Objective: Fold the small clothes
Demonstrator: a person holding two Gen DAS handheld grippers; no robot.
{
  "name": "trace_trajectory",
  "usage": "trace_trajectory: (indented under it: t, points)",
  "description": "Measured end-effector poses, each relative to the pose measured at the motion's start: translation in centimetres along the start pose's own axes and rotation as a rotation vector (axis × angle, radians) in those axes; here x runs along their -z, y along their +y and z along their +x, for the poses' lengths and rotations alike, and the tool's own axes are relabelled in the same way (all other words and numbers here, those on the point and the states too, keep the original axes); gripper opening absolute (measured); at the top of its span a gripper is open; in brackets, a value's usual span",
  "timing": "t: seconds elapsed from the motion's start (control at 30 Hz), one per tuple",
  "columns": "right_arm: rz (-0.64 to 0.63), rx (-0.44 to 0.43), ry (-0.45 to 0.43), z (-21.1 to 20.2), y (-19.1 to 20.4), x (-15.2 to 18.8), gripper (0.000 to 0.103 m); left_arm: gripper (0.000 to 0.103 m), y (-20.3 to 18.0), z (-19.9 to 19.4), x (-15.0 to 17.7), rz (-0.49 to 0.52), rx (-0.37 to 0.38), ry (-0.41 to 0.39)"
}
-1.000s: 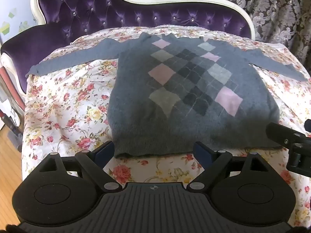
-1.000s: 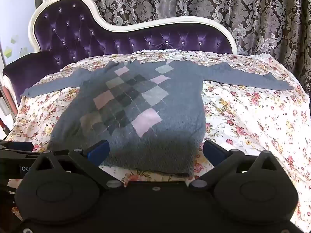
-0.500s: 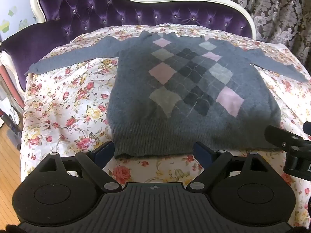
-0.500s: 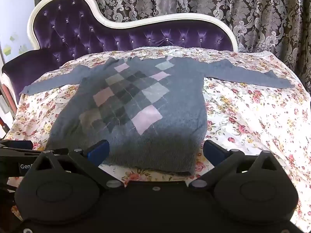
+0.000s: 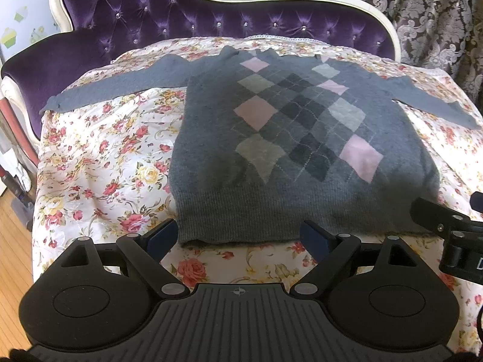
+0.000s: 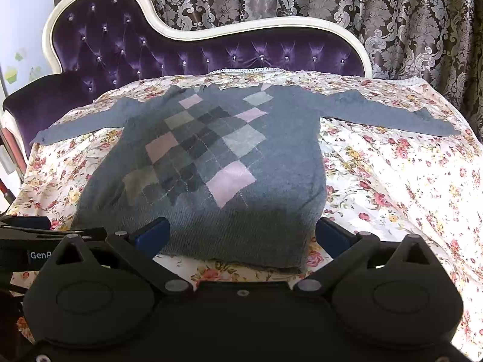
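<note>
A small grey sweater (image 5: 302,138) with a pink and grey diamond pattern lies flat, front up, on a floral-covered sofa seat, both sleeves spread out sideways; it also shows in the right wrist view (image 6: 211,163). My left gripper (image 5: 238,236) is open and empty, just short of the hem's left part. My right gripper (image 6: 241,235) is open and empty over the hem's right part. The right gripper's finger (image 5: 437,220) shows at the right edge of the left wrist view, and the left gripper (image 6: 36,235) at the left edge of the right wrist view.
The floral cover (image 5: 96,163) drapes a purple tufted sofa with a white curved frame (image 6: 241,27). Patterned curtains (image 6: 392,6) hang behind. A wooden floor (image 5: 12,259) shows at the far left, below the seat's edge.
Both views have shifted slightly; the sweater sits a little lower and farther in the right wrist view. The sweater itself has not moved and both grippers stay open.
</note>
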State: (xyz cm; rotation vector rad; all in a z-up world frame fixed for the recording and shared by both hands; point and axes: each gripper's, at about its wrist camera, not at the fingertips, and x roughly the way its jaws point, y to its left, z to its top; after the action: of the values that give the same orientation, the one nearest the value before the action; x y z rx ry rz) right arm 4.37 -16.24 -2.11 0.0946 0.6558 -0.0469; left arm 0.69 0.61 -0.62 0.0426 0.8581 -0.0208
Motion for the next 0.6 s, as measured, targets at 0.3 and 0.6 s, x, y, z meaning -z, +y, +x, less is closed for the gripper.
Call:
trace_trajectory:
  t: [0.3, 0.6]
  points:
    - [0.002, 0.001, 0.004, 0.17, 0.12, 0.09, 0.102, 0.089, 0.13, 0.07, 0.04, 0.001, 0.001, 0.002]
    - [0.01, -0.011, 0.014, 0.44, 0.05, 0.37, 0.102, 0.089, 0.22, 0.2, 0.24, 0.002, -0.002, 0.004]
